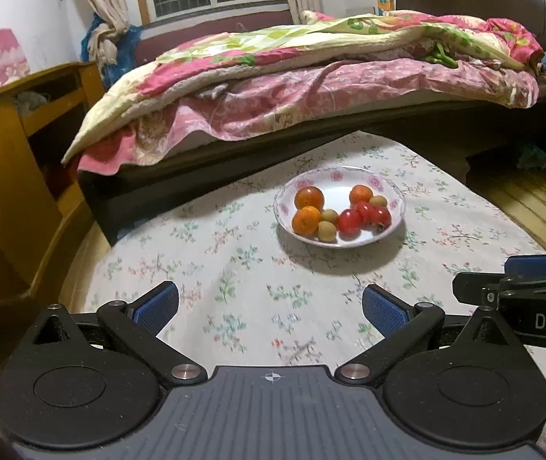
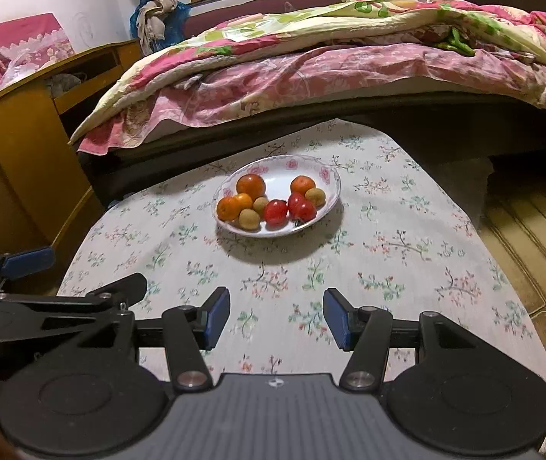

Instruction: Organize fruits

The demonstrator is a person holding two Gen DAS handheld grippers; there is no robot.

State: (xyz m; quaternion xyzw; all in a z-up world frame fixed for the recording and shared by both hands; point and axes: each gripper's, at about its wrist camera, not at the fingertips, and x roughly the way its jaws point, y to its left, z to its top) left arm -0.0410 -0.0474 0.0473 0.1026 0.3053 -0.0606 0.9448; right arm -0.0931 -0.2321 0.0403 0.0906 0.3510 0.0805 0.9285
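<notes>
While both claws gape, plate level, 9 fruits heaped

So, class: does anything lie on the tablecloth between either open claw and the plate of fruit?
Nothing visible does. Bare floral tablecloth stretches from the right claw to the plate; likewise from the left claw to the plate. Both claws are open and empty.

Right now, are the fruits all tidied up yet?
All the fruit sits mixed in the plate: oranges, red ones and small tan ones. Left gripper and right gripper are open and empty, short of the plate. Any sorting is still to do.
</notes>
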